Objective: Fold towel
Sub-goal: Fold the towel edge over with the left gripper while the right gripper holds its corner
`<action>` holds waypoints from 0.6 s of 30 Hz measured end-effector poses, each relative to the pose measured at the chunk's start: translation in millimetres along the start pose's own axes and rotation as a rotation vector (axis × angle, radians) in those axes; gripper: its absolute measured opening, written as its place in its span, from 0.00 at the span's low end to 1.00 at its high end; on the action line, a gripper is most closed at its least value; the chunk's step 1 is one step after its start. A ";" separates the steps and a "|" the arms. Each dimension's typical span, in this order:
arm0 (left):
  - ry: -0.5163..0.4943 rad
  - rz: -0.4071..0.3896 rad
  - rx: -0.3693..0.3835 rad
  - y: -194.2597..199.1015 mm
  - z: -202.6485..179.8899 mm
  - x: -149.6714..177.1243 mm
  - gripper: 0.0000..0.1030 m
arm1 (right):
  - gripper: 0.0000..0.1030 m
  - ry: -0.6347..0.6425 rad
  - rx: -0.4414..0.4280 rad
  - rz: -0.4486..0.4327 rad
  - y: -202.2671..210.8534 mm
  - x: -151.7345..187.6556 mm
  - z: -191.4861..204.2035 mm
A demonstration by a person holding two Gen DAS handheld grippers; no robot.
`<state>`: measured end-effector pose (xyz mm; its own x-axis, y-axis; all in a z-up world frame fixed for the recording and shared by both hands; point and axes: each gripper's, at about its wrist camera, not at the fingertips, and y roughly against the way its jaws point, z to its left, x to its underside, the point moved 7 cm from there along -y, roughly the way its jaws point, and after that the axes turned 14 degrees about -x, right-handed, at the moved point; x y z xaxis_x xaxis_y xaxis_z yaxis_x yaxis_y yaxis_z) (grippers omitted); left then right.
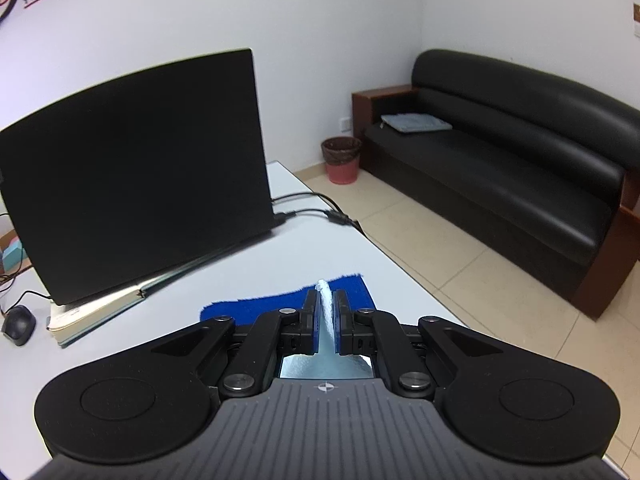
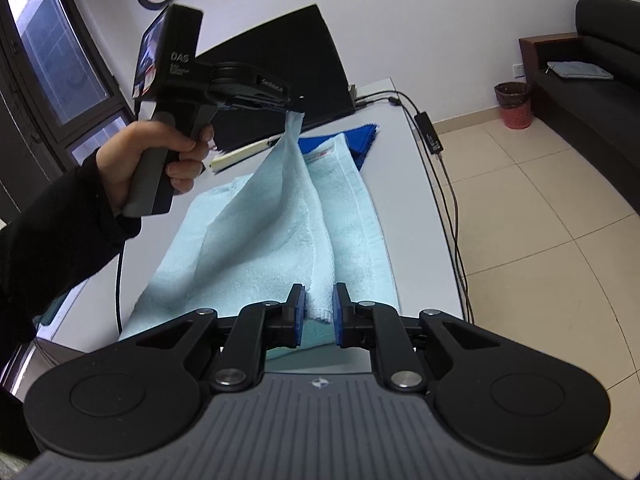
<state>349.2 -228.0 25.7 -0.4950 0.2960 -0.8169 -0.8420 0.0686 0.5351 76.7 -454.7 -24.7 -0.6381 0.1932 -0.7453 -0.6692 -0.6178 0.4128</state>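
A light blue towel (image 2: 256,240) lies along the white table (image 2: 416,216), one long edge lifted into a ridge. My right gripper (image 2: 319,308) is shut on the near corner of that lifted edge. My left gripper (image 2: 294,110), seen in the right wrist view held by a hand (image 2: 160,160) in a dark sleeve, is shut on the far corner and holds it above the table. In the left wrist view the same gripper (image 1: 327,304) pinches a pale strip of towel (image 1: 326,308) between its fingers. A dark blue cloth (image 1: 260,308) lies beyond the towel.
A black laptop (image 1: 132,168) stands on a notebook (image 1: 100,312) at the table's far left, with cables (image 2: 428,132) running off the right edge. A mouse (image 1: 18,326) lies to the left. A black sofa (image 1: 520,160) and a red bin (image 1: 342,160) stand on the tiled floor.
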 end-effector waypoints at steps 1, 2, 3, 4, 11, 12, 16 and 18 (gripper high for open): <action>0.012 -0.006 -0.003 0.6 1.3 -1.9 0.08 | 0.15 0.003 0.009 -0.010 0.9 -2.1 -1.8; 0.022 -0.012 -0.006 1.0 2.4 -3.6 0.08 | 0.15 0.007 0.021 -0.014 0.8 -3.1 -4.3; 0.029 -0.012 -0.005 0.7 1.9 -4.2 0.08 | 0.15 0.003 0.025 -0.015 1.1 -3.2 -6.3; 0.034 -0.011 -0.004 0.6 1.4 -4.7 0.08 | 0.15 0.000 0.029 -0.015 1.3 -3.2 -8.3; 0.033 -0.057 -0.015 12.9 0.8 -14.8 0.09 | 0.15 0.028 0.030 -0.051 16.4 -10.8 -1.7; 0.028 -0.053 -0.015 10.9 -0.7 -16.0 0.09 | 0.15 0.028 0.040 -0.048 16.9 -10.5 -4.3; -0.005 -0.005 -0.025 -7.6 -12.2 -8.5 0.09 | 0.15 0.002 0.068 -0.015 8.5 -6.3 -23.7; -0.019 0.012 -0.032 -16.9 -18.3 -4.7 0.09 | 0.15 -0.007 0.075 -0.001 4.6 -4.3 -30.1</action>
<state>361.8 -248.0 16.5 -0.5016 0.3143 -0.8060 -0.8424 0.0348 0.5378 87.9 -481.3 -35.4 -0.6399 0.1990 -0.7422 -0.6964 -0.5585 0.4507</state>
